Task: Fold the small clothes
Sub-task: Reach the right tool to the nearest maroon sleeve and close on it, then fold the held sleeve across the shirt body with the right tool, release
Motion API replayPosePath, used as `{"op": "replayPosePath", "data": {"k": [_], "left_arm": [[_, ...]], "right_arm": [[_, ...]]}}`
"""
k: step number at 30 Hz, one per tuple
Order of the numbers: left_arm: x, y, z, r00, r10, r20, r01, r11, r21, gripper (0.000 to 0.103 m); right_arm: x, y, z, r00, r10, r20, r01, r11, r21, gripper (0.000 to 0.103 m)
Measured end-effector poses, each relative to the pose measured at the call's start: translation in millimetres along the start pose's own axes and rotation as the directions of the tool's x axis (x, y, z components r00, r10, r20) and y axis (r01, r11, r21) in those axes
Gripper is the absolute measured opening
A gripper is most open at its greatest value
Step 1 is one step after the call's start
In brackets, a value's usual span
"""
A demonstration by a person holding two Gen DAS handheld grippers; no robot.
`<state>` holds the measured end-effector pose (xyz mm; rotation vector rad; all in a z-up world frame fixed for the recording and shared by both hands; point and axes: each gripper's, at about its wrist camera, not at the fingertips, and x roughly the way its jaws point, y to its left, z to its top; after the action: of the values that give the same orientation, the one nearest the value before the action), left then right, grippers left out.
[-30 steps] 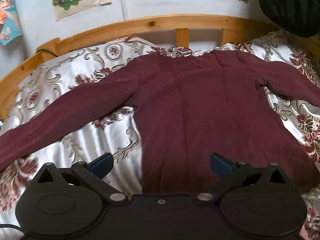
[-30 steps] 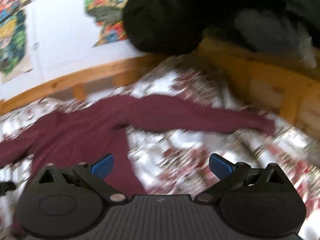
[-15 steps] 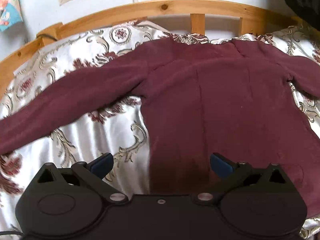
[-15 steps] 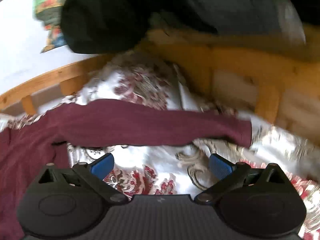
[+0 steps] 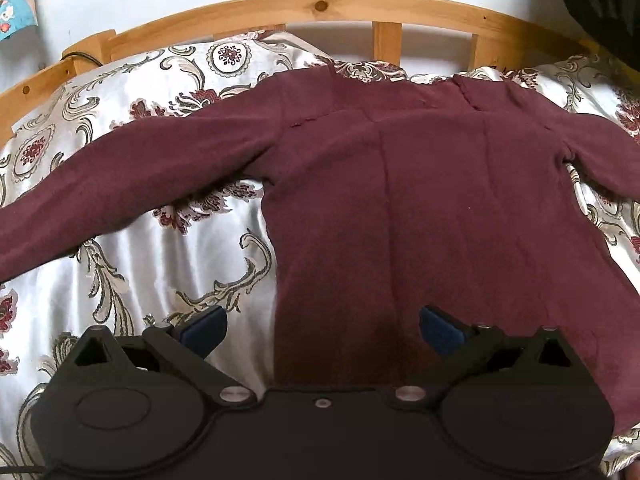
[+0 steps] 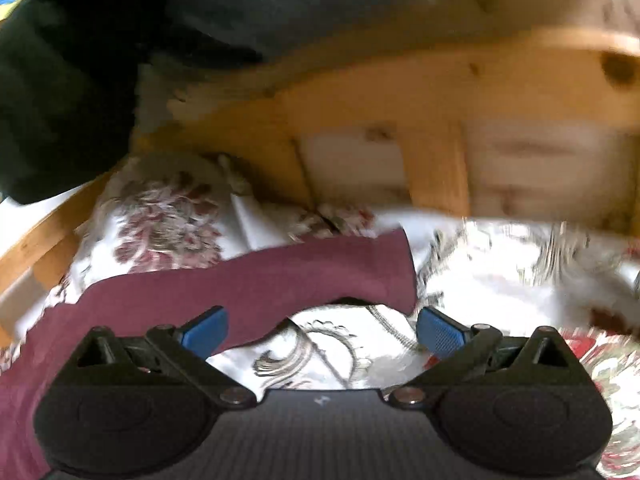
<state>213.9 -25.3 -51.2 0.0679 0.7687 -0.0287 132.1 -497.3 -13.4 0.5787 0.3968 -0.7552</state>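
A maroon long-sleeved top (image 5: pixel 420 208) lies spread flat on a floral satin bedspread (image 5: pixel 120 264), both sleeves stretched out sideways. My left gripper (image 5: pixel 320 330) is open and empty, hovering over the top's lower left hem edge. In the right wrist view the right sleeve (image 6: pixel 256 280) runs across, its cuff (image 6: pixel 396 268) near the right blue pad. My right gripper (image 6: pixel 320 330) is open and empty, just in front of the sleeve end, apart from it. This view is blurred by motion.
A wooden bed rail (image 5: pixel 320 4) curves along the far side, and a wooden frame (image 6: pixel 440 128) stands close behind the sleeve cuff. A dark garment (image 6: pixel 80 60) hangs above the bed's right end. Posters (image 5: pixel 16 0) are on the wall.
The right gripper has swung right and come down along the sleeve to its cuff. The left gripper has moved in closer over the top's lower left part. Both stay open.
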Motion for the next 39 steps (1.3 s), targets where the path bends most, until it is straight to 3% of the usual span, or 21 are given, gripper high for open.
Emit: {"op": "replayPosePath", "data": {"k": [2, 6, 8, 10, 14, 15, 16, 19, 23, 26, 29, 31, 33, 39], "left_arm": [[0, 0, 0, 1.0, 0.011, 0.008, -0.011, 1.0, 0.006, 0.102], [0, 3, 0, 1.0, 0.028, 0.009, -0.028, 1.0, -0.002, 0.102], [-1, 6, -1, 0.999, 0.032, 0.011, -0.032, 0.999, -0.01, 0.102], [0, 7, 0, 0.999, 0.042, 0.011, -0.041, 0.999, -0.011, 0.102], [-1, 9, 2, 0.998, 0.058, 0.024, -0.057, 0.998, -0.015, 0.102], [-2, 10, 3, 0.998, 0.058, 0.028, -0.058, 0.998, -0.016, 0.102], [-2, 11, 3, 0.998, 0.059, 0.031, -0.058, 0.998, -0.017, 0.102], [-2, 14, 6, 0.997, 0.066, 0.044, -0.065, 0.998, -0.025, 0.102], [0, 19, 9, 0.997, 0.062, 0.042, -0.06, 0.997, -0.054, 0.102], [1, 20, 9, 0.998, 0.056, 0.033, -0.054, 0.997, -0.062, 0.102], [1, 21, 9, 0.998, 0.056, 0.033, -0.054, 0.996, -0.068, 0.102], [1, 23, 10, 0.998, 0.059, 0.036, -0.056, 0.995, -0.078, 0.102], [0, 26, 11, 0.997, 0.062, 0.039, -0.058, 0.994, -0.092, 0.102], [2, 39, 13, 0.996, 0.076, 0.048, -0.067, 0.985, -0.157, 0.102]], "right_arm": [[14, -7, 4, 0.998, -0.011, -0.057, 0.015, 0.997, 0.075, 0.103], [25, -13, 15, 0.999, 0.031, -0.027, -0.025, 0.979, 0.202, 0.102], [32, -18, 14, 1.0, 0.006, -0.013, -0.002, 0.969, 0.246, 0.095], [38, -23, 11, 0.999, -0.05, -0.015, 0.052, 0.959, 0.278, 0.075], [38, -34, 10, 0.996, -0.075, 0.04, 0.057, 0.942, 0.332, 0.067], [39, -36, 11, 0.995, -0.08, 0.051, 0.058, 0.94, 0.337, 0.061], [41, -37, 12, 0.994, -0.088, 0.06, 0.062, 0.939, 0.338, 0.046], [41, -33, 12, 0.989, -0.115, 0.096, 0.08, 0.949, 0.306, 0.009], [24, -3, 14, 0.973, -0.075, 0.218, 0.044, 0.989, 0.144, 0.006], [-2, 46, 8, 0.93, 0.048, 0.364, -0.004, 0.993, -0.12, 0.006], [-25, 100, -11, 0.871, 0.238, 0.43, -0.056, 0.918, -0.393, 0.006], [-36, 131, -28, 0.842, 0.361, 0.402, -0.115, 0.847, -0.519, 0.006], [-48, 161, -49, 0.808, 0.479, 0.341, -0.178, 0.752, -0.635, 0.006], [-90, 225, -136, 0.689, 0.719, 0.09, -0.265, 0.365, -0.892, 0.006]]}}
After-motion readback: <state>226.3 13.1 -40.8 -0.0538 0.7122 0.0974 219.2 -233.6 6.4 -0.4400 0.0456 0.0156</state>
